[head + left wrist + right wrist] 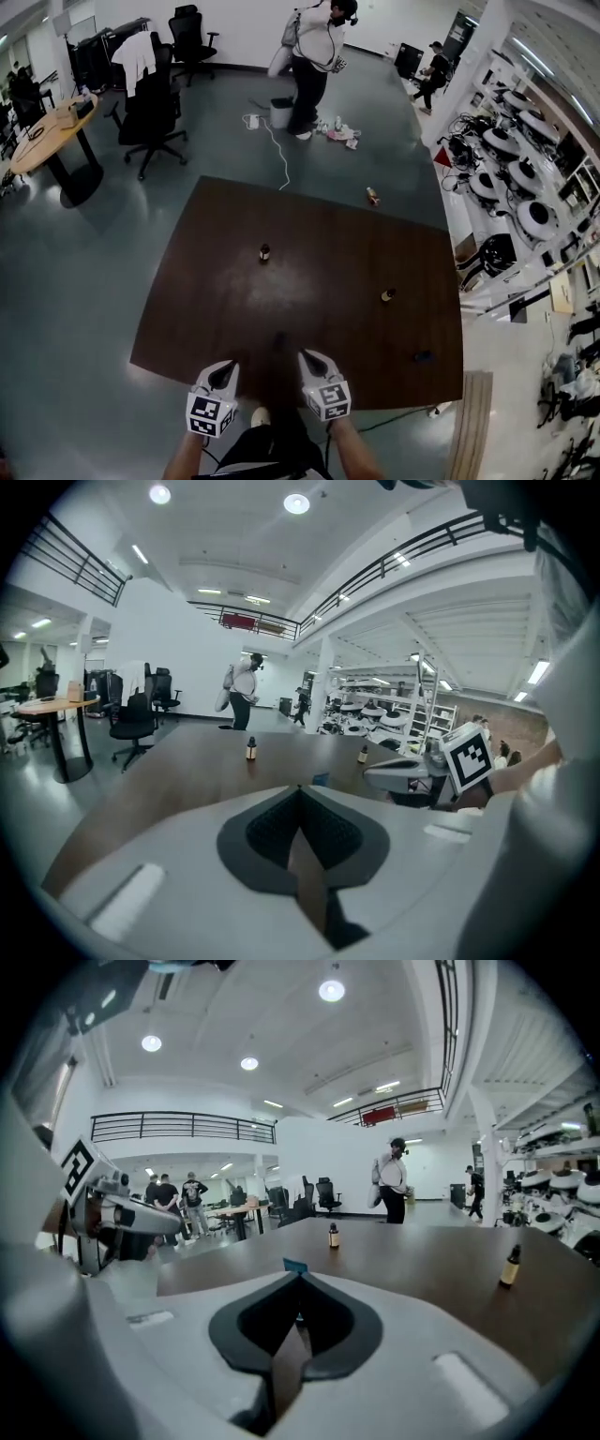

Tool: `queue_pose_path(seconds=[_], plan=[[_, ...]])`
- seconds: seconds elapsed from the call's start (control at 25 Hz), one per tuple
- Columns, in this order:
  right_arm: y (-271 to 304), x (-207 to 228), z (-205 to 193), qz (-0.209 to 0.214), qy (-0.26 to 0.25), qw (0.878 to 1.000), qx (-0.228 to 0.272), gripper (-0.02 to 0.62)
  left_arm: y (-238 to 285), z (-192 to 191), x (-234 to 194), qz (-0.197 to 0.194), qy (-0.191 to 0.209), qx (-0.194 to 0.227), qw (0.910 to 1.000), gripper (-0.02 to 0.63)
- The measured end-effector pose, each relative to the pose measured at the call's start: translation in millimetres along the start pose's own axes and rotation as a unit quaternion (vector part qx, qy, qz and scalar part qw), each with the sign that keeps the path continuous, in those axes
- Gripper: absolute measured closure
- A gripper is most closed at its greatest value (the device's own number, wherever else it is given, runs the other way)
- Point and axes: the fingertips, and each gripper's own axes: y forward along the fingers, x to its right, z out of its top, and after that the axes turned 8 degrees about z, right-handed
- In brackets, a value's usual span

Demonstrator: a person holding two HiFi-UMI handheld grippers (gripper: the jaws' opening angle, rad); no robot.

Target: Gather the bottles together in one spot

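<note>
head view: the left gripper (pixel 223 376) and the right gripper (pixel 316 363) are side by side at the near edge of the brown table (pixel 216 309). the far bottle (pixel 264 252) stands upright near the middle of the table, well ahead of both grippers. the right bottle (pixel 388 294) stands well apart from it, ahead and to the right.

left gripper view: the jaws are pressed together, nothing between them. both bottles stand far beyond the tips.

right gripper view: the jaws are also together and empty. a small blue thing (pixel 295 1266), perhaps a cap, lies near, beyond the tips, and the bottles are farther.
</note>
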Motion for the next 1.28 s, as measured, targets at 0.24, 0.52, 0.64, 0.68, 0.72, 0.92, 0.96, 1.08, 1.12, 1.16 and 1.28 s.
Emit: queue_pose_path(seconds=[0.24, 0.52, 0.64, 0.68, 0.72, 0.92, 0.96, 1.08, 1.12, 1.16, 1.28], plan=[[-57, 3, 23, -0.062, 0.003, 0.997, 0.035, 0.594, 6, 9, 40, -0.055, 0.022, 0.002, 0.9983, 0.607], [-123, 23, 26, -0.158, 0.018, 0.986, 0.059, 0.594, 27, 14, 96, -0.143, 0.063, -0.001, 0.9877, 0.607], [-163, 45, 17, -0.209, 0.030, 0.975, 0.071, 0.594, 36, 18, 131, -0.174, 0.078, 0.002, 0.9817, 0.607], [-176, 52, 12, -0.224, 0.035, 0.971, 0.074, 0.594, 39, 18, 142, -0.184, 0.082, 0.004, 0.9796, 0.607], [-189, 60, 7, -0.238, 0.039, 0.967, 0.076, 0.594, 42, 19, 153, -0.192, 0.086, 0.005, 0.9776, 0.607], [-243, 97, -15, -0.289, 0.055, 0.952, 0.080, 0.594, 61, 18, 197, -0.207, 0.103, 0.000, 0.9729, 0.607], [-251, 104, -20, -0.294, 0.057, 0.951, 0.079, 0.594, 64, 17, 204, -0.207, 0.104, -0.003, 0.9727, 0.607], [-268, 123, -32, -0.299, 0.064, 0.949, 0.074, 0.594, 74, 9, 222, -0.205, 0.103, -0.013, 0.9732, 0.607], [-271, 130, -37, -0.300, 0.066, 0.949, 0.071, 0.594, 78, 6, 227, -0.204, 0.103, -0.016, 0.9735, 0.607], [-275, 137, -42, -0.300, 0.068, 0.949, 0.067, 0.594, 83, 4, 233, -0.202, 0.103, -0.019, 0.9738, 0.607], [-280, 159, -57, -0.297, 0.076, 0.950, 0.056, 0.594, 95, 0, 248, -0.195, 0.102, -0.025, 0.9751, 0.607]])
